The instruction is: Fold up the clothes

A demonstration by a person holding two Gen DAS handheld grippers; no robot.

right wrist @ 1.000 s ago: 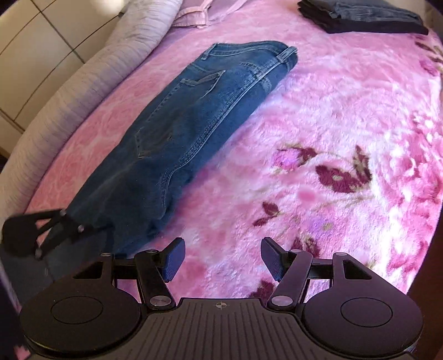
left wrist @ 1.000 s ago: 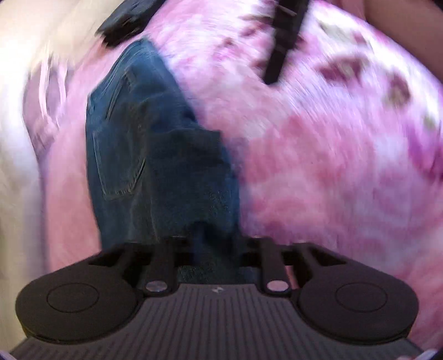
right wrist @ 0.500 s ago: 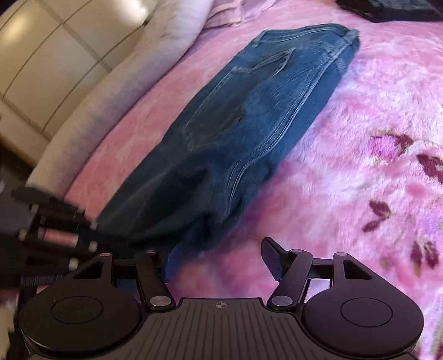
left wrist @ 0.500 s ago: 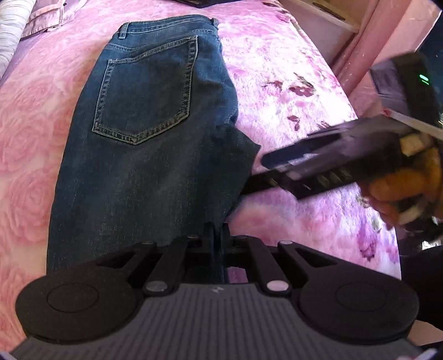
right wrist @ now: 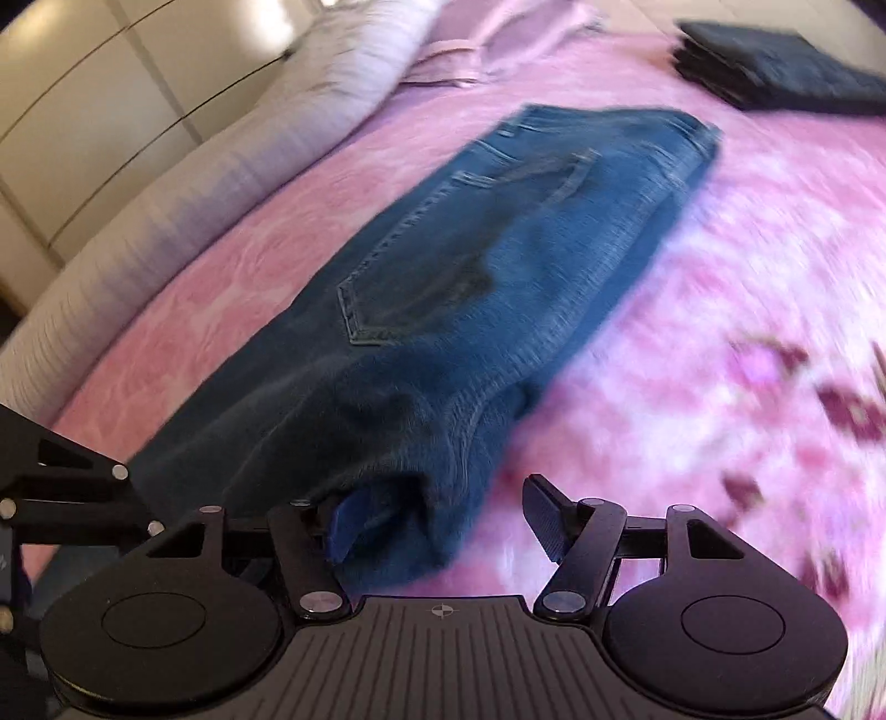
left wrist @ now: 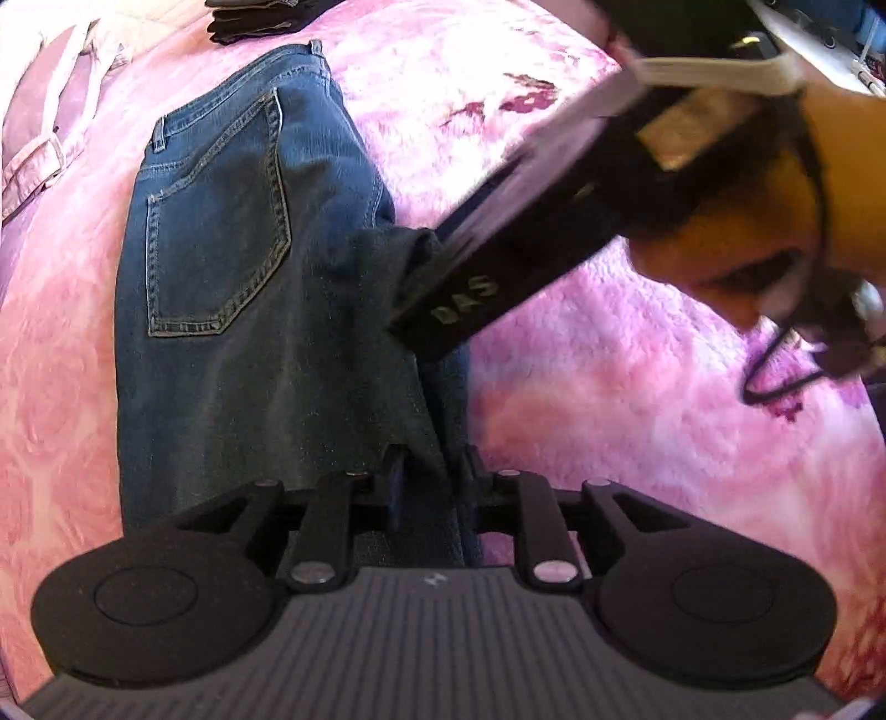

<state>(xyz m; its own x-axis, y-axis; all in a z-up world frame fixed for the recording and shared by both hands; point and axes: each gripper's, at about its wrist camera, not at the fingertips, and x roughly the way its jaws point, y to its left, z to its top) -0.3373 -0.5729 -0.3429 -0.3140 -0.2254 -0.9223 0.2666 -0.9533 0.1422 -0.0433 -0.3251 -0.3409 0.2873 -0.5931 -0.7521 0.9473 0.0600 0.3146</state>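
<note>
Pink blanket [right wrist: 692, 310] bears jeans [left wrist: 232, 310], left gripper [left wrist: 429, 482] clamped.

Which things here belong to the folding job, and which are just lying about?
In the job:
- jeans
- left gripper, clamped on the denim
- right gripper, open at the denim's edge

Lying about:
- folded dark stack
- pink garment
- blanket

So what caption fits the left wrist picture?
Left gripper clamps the jeans hem on a pink blanket; right gripper reaches in.
</note>
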